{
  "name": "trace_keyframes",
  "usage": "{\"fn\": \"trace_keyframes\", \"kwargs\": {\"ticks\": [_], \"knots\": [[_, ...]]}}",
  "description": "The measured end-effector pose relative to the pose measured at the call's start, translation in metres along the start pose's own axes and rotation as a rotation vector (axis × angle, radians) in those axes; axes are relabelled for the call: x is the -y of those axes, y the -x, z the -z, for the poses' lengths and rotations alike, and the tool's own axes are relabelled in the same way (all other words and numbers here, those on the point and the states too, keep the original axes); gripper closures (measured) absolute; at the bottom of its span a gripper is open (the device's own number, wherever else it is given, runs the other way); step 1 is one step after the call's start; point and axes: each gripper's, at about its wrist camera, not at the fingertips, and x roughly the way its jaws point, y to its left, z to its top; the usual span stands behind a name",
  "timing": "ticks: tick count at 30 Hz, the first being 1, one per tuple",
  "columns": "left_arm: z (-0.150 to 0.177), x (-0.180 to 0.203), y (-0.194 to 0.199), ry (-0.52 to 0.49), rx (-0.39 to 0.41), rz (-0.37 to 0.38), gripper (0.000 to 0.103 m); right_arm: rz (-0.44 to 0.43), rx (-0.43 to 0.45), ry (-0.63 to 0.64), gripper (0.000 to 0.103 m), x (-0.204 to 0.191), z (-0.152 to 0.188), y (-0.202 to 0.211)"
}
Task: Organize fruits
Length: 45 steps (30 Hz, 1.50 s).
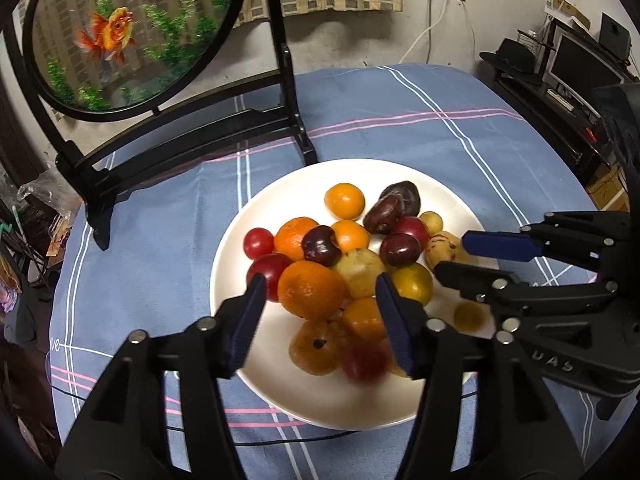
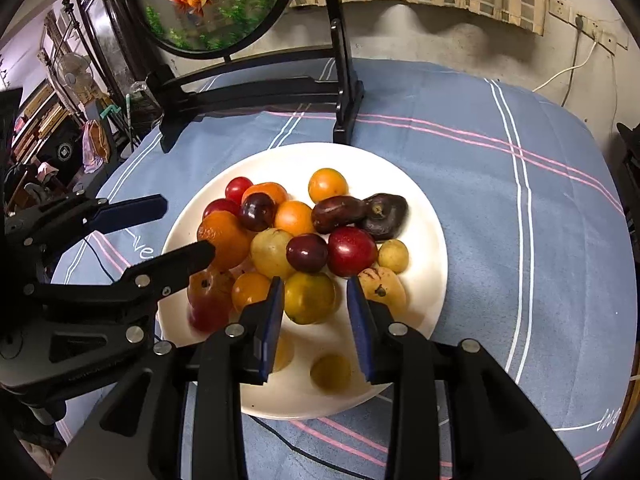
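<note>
Two hand-held grippers (image 1: 320, 316) (image 2: 316, 320) (empty) gape above fruit (image 1: 312, 288).

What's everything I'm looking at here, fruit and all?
plate: one, white, centre of the table, holding all the fruit.
fruits: a pile, orange, red, yellow and dark purple, on the plate.
tablecloth: one, blue with white and pink stripes, covering the table.
goldfish picture: one, round, in a black stand behind the plate.
left gripper: black with blue pads, open over the pile.
right gripper: same colours, open, holding nothing.
</note>
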Motion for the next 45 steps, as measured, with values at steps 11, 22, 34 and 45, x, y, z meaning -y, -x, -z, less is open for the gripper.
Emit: {"fn": "trace_keyframes", "kwargs": {"ticks": [11,22,34,45], "knots": [[-0.003,-0.005,0.048,0.017,0.14,-0.067,0.006,-0.053,0.12,-0.026,0.07,-0.006,0.009,0.061],[-0.011,-0.004,0.141,0.079,0.34,-0.059,0.003,-0.029,0.304,-0.028,0.035,-0.029,0.048,0.137],[-0.001,0.011,0.193,0.065,0.423,-0.041,0.002,-0.024,0.316,-0.039,0.035,-0.043,0.083,0.164],[0.006,0.001,0.19,0.154,0.363,-0.084,0.002,-0.031,0.283,-0.04,0.035,-0.05,0.1,0.16]]}}
